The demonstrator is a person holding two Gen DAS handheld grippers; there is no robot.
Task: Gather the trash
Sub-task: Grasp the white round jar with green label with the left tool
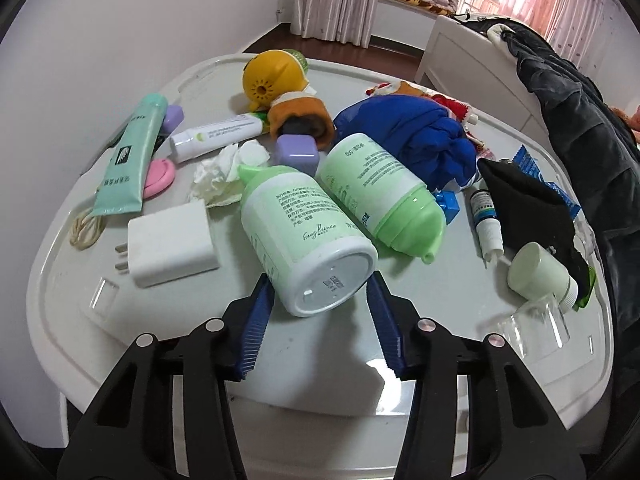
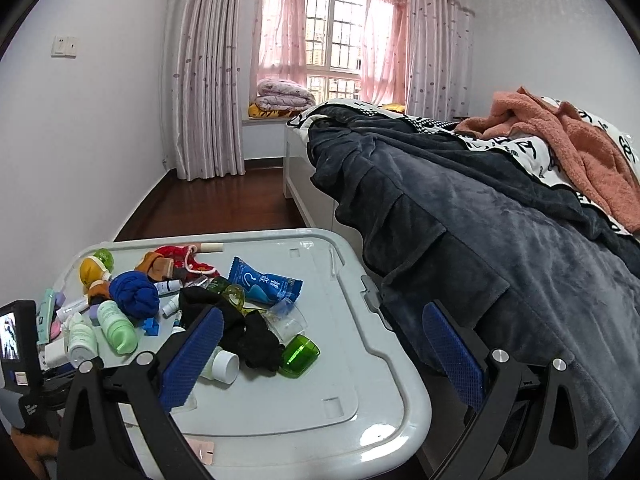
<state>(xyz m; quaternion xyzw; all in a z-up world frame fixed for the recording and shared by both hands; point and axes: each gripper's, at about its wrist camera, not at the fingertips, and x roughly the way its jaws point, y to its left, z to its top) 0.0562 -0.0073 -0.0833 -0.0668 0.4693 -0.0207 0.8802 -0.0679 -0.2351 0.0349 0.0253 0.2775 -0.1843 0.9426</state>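
A grey plastic lid (image 1: 420, 344) serves as a table and is covered in clutter. My left gripper (image 1: 320, 292) is open, its blue pads on either side of the base of a lying green-and-white bottle (image 1: 304, 236), with gaps on both sides. A second green bottle (image 1: 380, 192) lies beside it. Crumpled white tissue (image 1: 224, 168) lies behind the first bottle. A blue wrapper (image 2: 264, 278) lies on the lid (image 2: 360, 360) in the right wrist view. My right gripper (image 2: 320, 344) is wide open and empty above the lid's right edge.
Also on the lid: a white charger (image 1: 172, 244), a mint tube (image 1: 128, 160), blue cloth (image 1: 420, 140), black cloth (image 1: 532, 212), a small white jar (image 1: 540, 272), a green jar (image 2: 300, 356) and a yellow toy (image 1: 272, 76). A bed with a dark blanket (image 2: 480, 232) stands right of it.
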